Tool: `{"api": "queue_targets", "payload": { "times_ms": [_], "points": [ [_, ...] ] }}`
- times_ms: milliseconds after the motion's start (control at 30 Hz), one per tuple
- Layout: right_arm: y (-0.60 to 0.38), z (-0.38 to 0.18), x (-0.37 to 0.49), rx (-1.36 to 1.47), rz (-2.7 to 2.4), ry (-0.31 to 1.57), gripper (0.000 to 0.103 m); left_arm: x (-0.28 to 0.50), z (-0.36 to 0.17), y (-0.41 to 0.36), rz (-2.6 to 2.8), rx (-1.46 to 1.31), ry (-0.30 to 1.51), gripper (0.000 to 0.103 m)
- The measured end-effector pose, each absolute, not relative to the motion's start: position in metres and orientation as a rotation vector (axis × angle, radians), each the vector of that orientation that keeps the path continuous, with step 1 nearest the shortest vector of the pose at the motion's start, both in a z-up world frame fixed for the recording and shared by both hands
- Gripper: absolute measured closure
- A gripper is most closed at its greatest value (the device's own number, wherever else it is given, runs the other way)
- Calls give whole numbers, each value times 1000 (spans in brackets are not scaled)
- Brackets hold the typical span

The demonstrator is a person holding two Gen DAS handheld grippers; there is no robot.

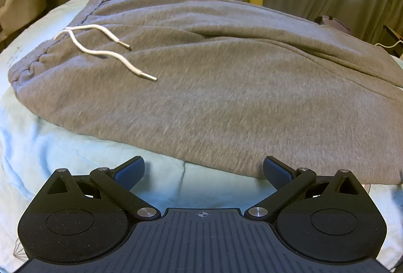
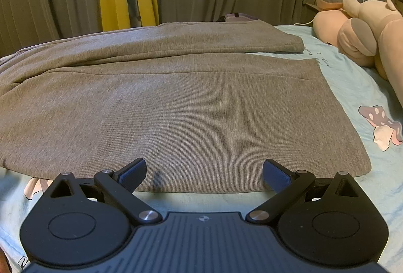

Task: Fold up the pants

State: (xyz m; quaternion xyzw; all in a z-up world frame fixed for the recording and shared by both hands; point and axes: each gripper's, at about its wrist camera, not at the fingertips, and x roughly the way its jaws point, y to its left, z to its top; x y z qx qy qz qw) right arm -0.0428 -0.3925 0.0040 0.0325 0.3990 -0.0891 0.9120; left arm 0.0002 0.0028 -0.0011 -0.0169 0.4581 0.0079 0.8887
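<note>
While grey pants (image 1: 201,86) lie spread flat across bed (image 1: 75,147), near edge, 2 legs apart, no fold done yet imo. Left gripper (image 1: 203,169) and right gripper (image 2: 204,172) both spread wide, empty, hovering at near hem. All folds left.

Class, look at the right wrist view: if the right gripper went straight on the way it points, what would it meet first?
Most likely the near edge of the grey pants; the open right gripper already straddles it. Its height above the cloth is unclear.

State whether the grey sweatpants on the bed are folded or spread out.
Spread out: the grey sweatpants lie flat on the light blue bedsheet, both legs side by side, unfolded.
</note>
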Motion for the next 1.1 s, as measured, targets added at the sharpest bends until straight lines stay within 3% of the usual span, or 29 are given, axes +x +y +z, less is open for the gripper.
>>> {"api": "queue_targets", "payload": {
  "times_ms": [1100],
  "points": [
    [-396,6,-43,66,-190,825,4,0,-2,4,19,-51,957,0]
  ]
}}
